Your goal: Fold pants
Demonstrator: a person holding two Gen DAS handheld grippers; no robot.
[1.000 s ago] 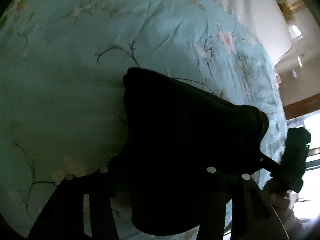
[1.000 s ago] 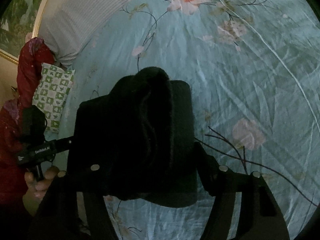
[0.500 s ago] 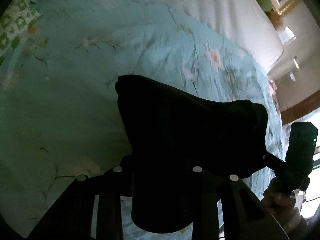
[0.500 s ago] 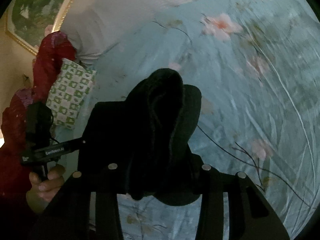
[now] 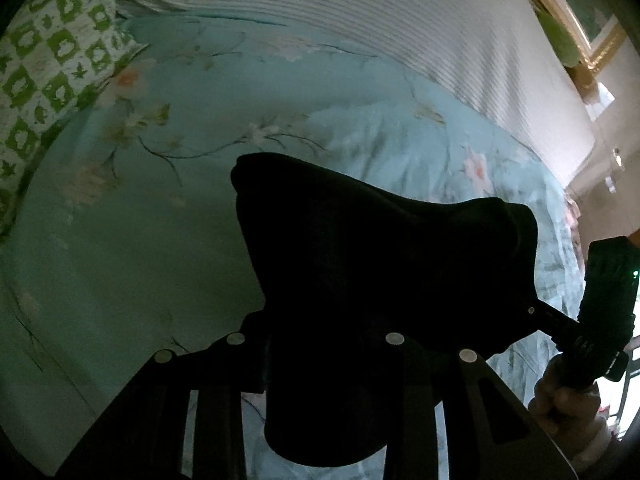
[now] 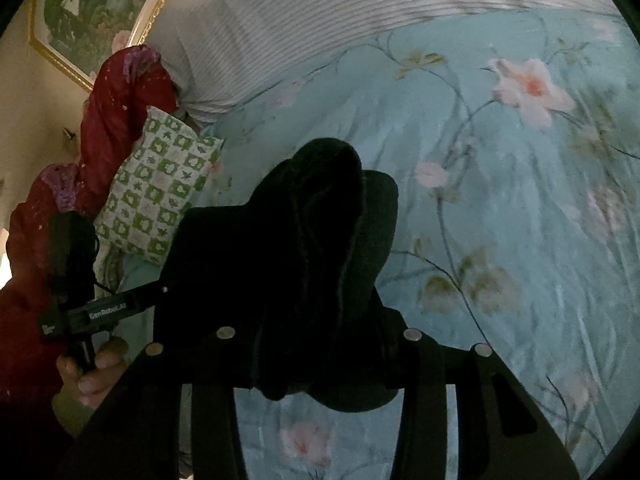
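The black pants (image 5: 372,264) hang bunched between both grippers, lifted above the bed. My left gripper (image 5: 320,344) is shut on one end of the pants, and the dark cloth hides its fingertips. My right gripper (image 6: 320,340) is shut on the other end of the pants (image 6: 304,248), with a thick fold rising over its fingers. The right gripper also shows at the right edge of the left wrist view (image 5: 600,312). The left gripper shows at the left of the right wrist view (image 6: 92,312).
The bed has a light blue floral sheet (image 5: 120,240) (image 6: 520,220). A green-and-white checked pillow (image 5: 52,60) (image 6: 160,196) lies by a white striped pillow (image 5: 360,20) (image 6: 320,20) at the headboard. A red quilt (image 6: 120,92) and a gold-framed picture (image 6: 80,8) are beyond.
Both grippers have lifted and tilted up toward the head of the bed with the pants. The pillows and headboard wall have come into view.
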